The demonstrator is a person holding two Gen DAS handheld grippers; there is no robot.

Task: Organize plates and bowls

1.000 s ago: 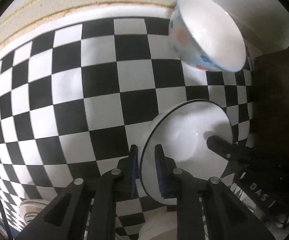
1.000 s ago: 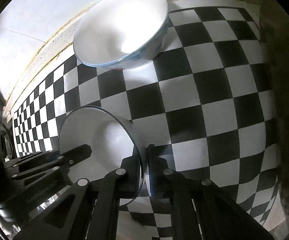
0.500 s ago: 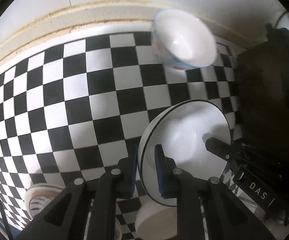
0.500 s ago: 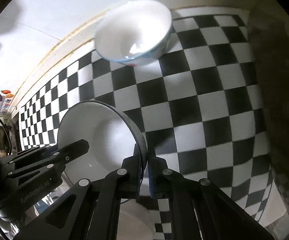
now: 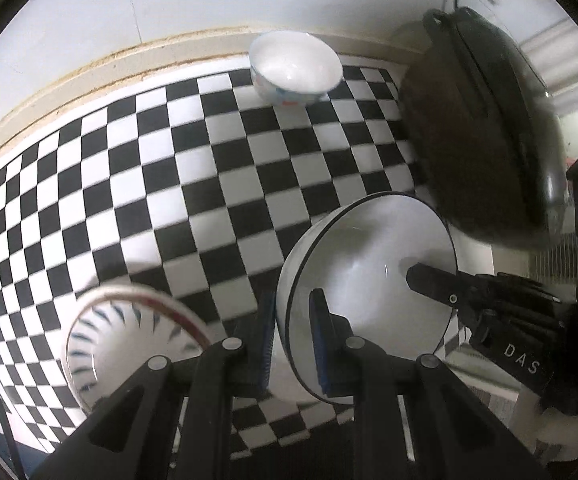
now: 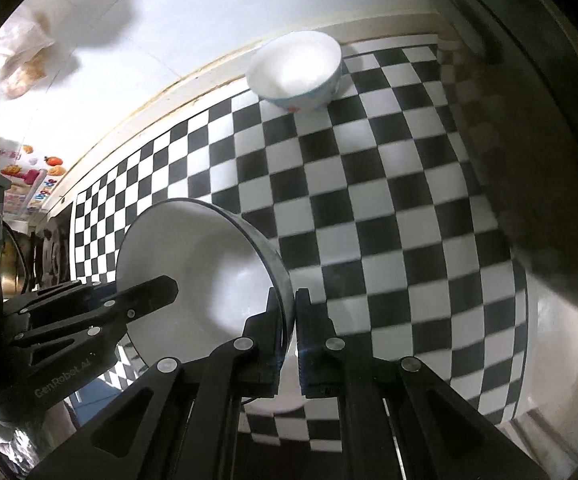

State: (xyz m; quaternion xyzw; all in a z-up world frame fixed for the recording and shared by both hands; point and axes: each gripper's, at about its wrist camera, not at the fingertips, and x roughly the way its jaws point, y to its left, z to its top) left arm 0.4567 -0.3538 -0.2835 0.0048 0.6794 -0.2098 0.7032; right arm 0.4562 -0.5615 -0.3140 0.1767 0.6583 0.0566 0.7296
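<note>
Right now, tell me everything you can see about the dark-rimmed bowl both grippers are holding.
The dark-rimmed bowl is glossy white inside, looks ceramic and empty. It is tilted above the checkered cloth, opening toward the right gripper. The left gripper and right gripper each pinch opposite sides of its rim, one finger inside, one outside.

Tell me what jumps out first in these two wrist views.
A dark-rimmed white bowl is held up front, pinched at opposite rims by the left gripper and right gripper. Below spreads the black-and-white checkered surface, with a patterned bowl at its far edge by the wall.
</note>
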